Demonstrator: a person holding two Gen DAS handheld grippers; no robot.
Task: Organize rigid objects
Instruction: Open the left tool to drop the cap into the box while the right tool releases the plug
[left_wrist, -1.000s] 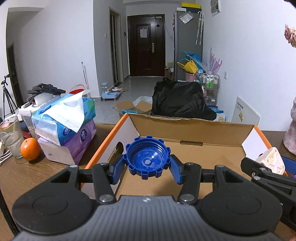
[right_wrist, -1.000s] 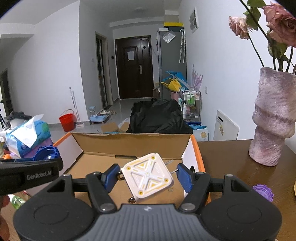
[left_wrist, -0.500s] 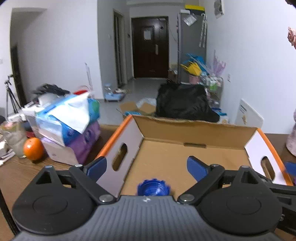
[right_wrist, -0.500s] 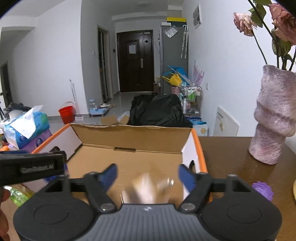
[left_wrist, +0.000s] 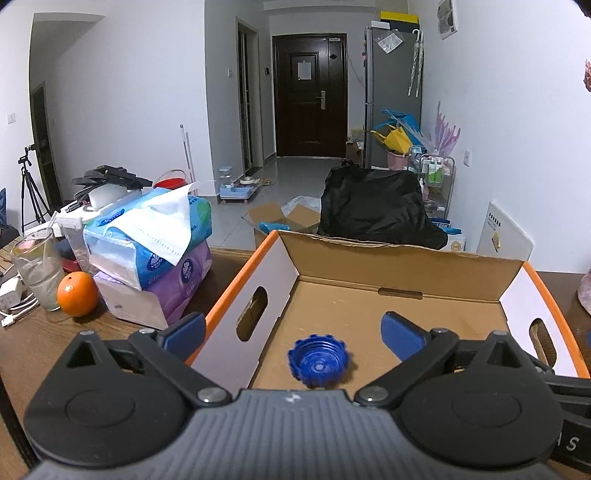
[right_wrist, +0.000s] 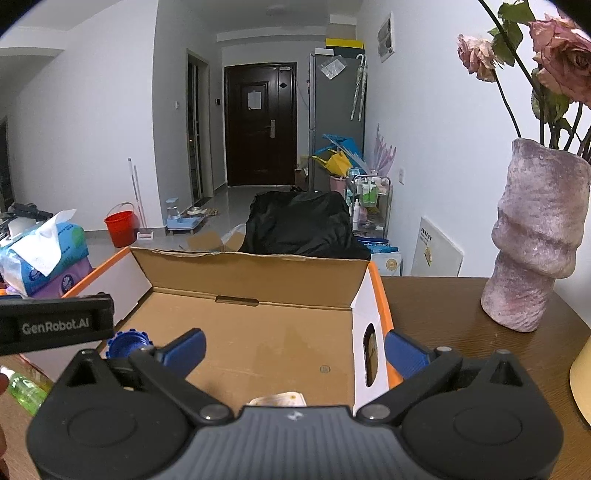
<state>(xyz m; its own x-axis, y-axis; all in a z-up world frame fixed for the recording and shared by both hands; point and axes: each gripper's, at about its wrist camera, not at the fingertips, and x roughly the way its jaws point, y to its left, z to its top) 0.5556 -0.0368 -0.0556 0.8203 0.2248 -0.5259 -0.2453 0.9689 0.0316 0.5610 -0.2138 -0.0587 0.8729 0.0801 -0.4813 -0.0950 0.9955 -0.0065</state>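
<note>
An open cardboard box (left_wrist: 402, 254) with orange edges stands on the wooden table. A blue toothed cap (left_wrist: 318, 365) lies on its floor, free of any grip. Above it my left gripper (left_wrist: 291, 326) is opening its jaws, and nothing is pressed between the pads. In the right wrist view the box (right_wrist: 251, 258) fills the middle, with the blue cap (right_wrist: 123, 343) at its left. My right gripper (right_wrist: 293, 349) is opening too, with nothing between its pads. A white square piece (right_wrist: 279, 399) lies on the box floor, mostly hidden behind the gripper body.
Stacked tissue packs (left_wrist: 147, 251), an orange (left_wrist: 77, 294) and a glass (left_wrist: 37, 269) crowd the table left of the box. A pink vase (right_wrist: 535, 240) with dried roses stands to the right. A green bottle (right_wrist: 22, 387) lies at the near left.
Both grippers opened wide without shifting. The blue cap dropped from the left jaws onto the box floor. The white square piece fell from the right jaws into the box.
</note>
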